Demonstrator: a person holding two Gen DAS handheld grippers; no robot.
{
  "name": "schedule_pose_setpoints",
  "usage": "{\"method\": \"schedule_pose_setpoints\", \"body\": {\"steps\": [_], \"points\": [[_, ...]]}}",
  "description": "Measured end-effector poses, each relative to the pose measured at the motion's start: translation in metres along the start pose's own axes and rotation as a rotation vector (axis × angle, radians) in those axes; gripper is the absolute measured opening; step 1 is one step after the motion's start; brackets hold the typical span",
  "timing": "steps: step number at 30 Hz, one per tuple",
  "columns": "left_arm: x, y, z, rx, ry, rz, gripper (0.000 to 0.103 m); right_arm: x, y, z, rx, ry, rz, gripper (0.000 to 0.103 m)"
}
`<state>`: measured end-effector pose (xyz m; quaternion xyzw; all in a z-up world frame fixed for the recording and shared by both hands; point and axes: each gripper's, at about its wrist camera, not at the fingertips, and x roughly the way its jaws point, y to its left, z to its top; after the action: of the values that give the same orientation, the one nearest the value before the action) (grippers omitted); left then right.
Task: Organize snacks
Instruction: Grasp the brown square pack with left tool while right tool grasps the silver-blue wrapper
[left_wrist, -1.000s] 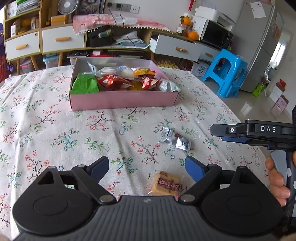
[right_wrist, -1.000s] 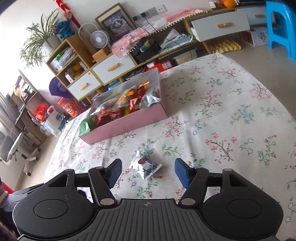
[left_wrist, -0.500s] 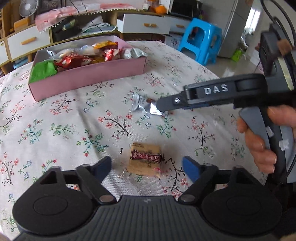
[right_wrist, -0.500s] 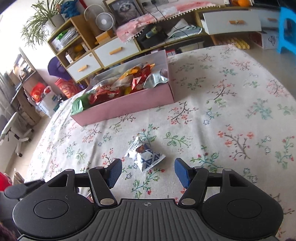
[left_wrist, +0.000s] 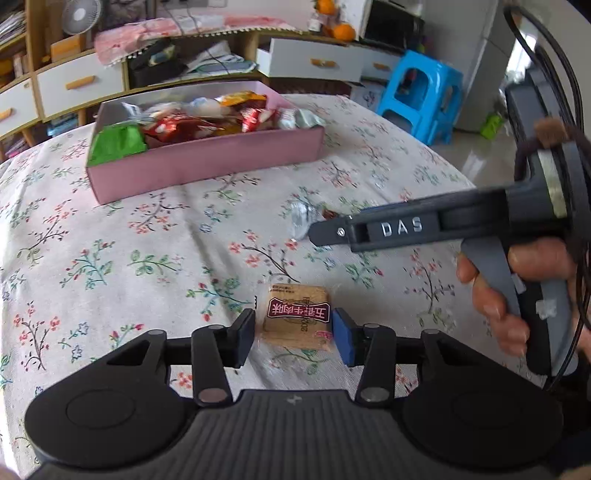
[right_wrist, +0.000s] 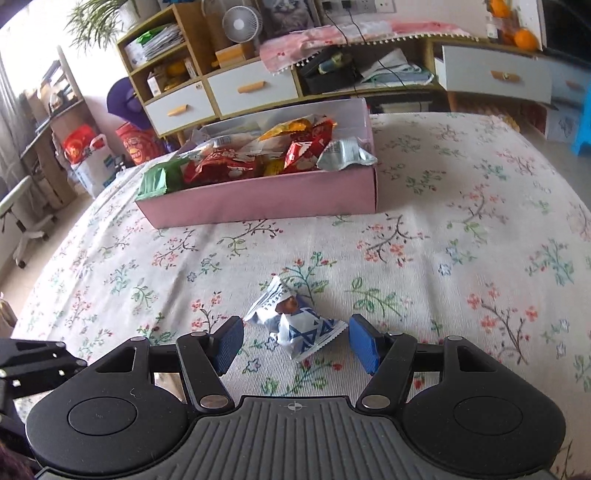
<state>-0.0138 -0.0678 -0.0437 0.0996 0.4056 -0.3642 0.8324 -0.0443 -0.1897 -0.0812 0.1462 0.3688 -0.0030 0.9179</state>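
Covering the desk (left_wrist: 110, 266) is a floral tablecloth (right_wrist: 461, 258), with a pink box (left_wrist: 207, 162) standing toward its far side, filled with assorted wrapped snacks, a green packet (left_wrist: 116, 142) at its left end. Nearer than the box, well apart from it, two loose snacks lie on the cloth. The left gripper (left_wrist: 293, 332) is narrowed around a tan biscuit packet (left_wrist: 295, 317) with a dark red label; both pads sit just beside or against its edges, though contact cannot be confirmed. The right gripper (right_wrist: 295, 345) stands wide, its blue pads either side of a blue-and-white foil snack (right_wrist: 299, 325) without touching it. In the left wrist view, the right gripper's side profile covers part of that foil snack.
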Motion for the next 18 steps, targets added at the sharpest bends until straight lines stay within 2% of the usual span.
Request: {"method": "schedule_pose_setpoints", "body": {"steps": [6, 8, 11, 18], "points": [[-0.001, 0.011, 0.003, -0.041, -0.021, 0.026, 0.040, 0.004, 0.009, -0.002, -0.058, -0.014, -0.003, 0.061], [-0.002, 0.013, 0.003, -0.056, -0.026, 0.025, 0.040, 0.004, 0.009, -0.001, -0.055, -0.017, 0.004, 0.036], [-0.003, 0.015, 0.004, -0.067, -0.034, 0.035, 0.040, 0.002, 0.005, 0.000, -0.014, -0.014, 0.035, 0.030], [-0.004, 0.020, 0.006, -0.100, -0.041, 0.045, 0.040, -0.006, 0.002, -0.002, 0.043, -0.030, 0.071, 0.028]]}}
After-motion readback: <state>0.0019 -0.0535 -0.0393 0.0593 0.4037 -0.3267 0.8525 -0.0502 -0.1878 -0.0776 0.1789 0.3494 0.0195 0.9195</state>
